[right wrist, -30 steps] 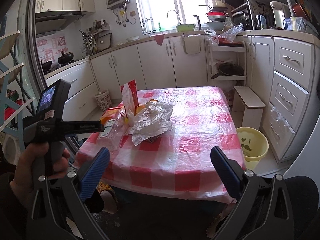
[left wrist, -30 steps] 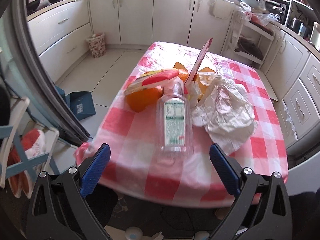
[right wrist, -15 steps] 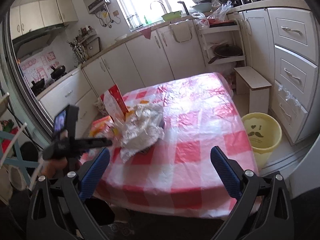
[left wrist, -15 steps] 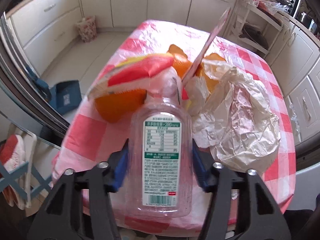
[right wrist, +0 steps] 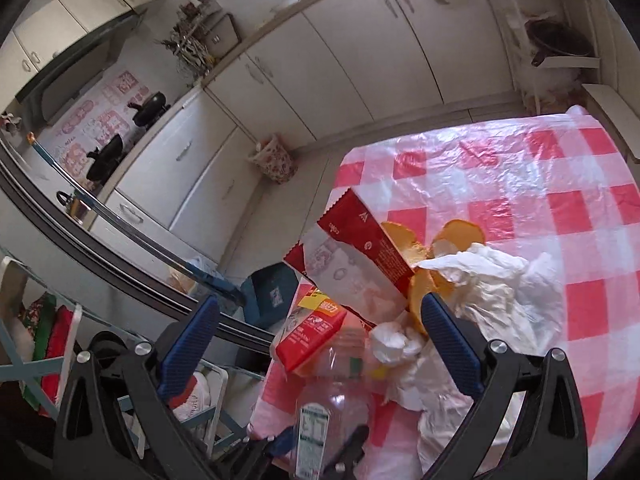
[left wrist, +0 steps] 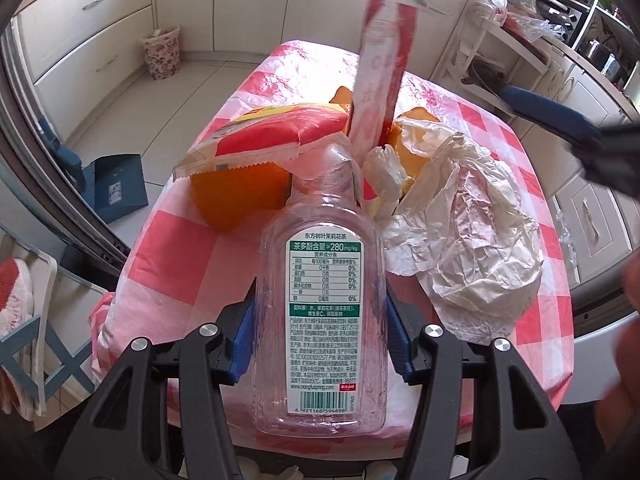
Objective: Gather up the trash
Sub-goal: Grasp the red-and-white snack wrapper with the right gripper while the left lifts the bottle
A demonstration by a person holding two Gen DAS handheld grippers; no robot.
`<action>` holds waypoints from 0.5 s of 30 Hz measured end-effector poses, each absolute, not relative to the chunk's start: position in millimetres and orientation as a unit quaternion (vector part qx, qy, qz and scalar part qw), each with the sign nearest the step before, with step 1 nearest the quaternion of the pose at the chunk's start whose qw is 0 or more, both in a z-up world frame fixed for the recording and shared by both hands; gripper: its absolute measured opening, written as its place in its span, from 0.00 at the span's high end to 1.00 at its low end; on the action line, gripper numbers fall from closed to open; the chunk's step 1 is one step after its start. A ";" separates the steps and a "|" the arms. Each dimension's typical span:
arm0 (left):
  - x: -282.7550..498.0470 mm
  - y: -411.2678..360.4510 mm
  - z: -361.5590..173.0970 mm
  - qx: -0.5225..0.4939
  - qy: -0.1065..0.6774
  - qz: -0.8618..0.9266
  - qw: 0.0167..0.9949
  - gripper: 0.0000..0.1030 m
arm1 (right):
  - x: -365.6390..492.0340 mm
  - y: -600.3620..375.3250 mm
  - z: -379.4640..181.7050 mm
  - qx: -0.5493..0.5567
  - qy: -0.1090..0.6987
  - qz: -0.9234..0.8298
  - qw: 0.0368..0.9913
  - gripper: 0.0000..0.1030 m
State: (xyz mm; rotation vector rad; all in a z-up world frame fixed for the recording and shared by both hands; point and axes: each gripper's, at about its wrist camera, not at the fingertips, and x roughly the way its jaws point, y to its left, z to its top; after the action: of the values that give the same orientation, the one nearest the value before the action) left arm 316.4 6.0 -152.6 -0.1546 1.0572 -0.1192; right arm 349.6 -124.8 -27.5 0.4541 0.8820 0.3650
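Observation:
My left gripper [left wrist: 320, 332] is shut on an empty clear plastic bottle [left wrist: 322, 304] with a white and green label, lying on the red-checked table [left wrist: 168, 264]. Beyond it lies a trash pile: an orange snack bag [left wrist: 256, 148], a tall red and white wrapper [left wrist: 378, 68] standing up, orange peel and crumpled white paper [left wrist: 468, 232]. My right gripper [right wrist: 320, 340] is open above the pile, over the wrapper [right wrist: 360, 264] and snack bag [right wrist: 312, 332]. The bottle [right wrist: 328, 412] and left gripper also show low in the right wrist view.
A floral waste bin [left wrist: 162, 58] stands on the floor by the white cabinets [left wrist: 80, 40]. A blue dustpan [left wrist: 114, 188] lies on the floor left of the table. A shelf rack [left wrist: 492, 64] stands at the far right. The checked cloth [right wrist: 560, 184] stretches right.
My left gripper moved forward and closed on the bottle. My right gripper swung in from the table's near side to hover over the trash pile.

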 end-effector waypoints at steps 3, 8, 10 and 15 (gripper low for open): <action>312.1 9.0 -152.8 -0.078 0.504 -0.061 0.858 0.49 | 383.5 -101.1 -46.8 0.172 0.464 0.160 0.854 0.06; 311.6 21.4 -151.9 -0.096 0.505 -0.069 0.855 0.49 | 416.8 -109.3 -80.4 0.146 0.487 0.140 0.850 0.33; 311.2 23.4 -151.1 -0.100 0.506 -0.072 0.853 0.49 | 419.7 -127.6 -86.0 0.196 0.491 0.147 0.836 0.73; 309.3 29.6 -147.4 -0.114 0.503 -0.079 0.853 0.49 | 395.9 -157.9 -76.8 0.241 0.450 0.184 0.840 0.95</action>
State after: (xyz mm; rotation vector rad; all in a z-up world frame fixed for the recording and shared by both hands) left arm 309.3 29.6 -147.4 -0.2401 1.0575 -0.1669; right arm 395.9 -157.9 -76.8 0.5086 0.9514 0.3896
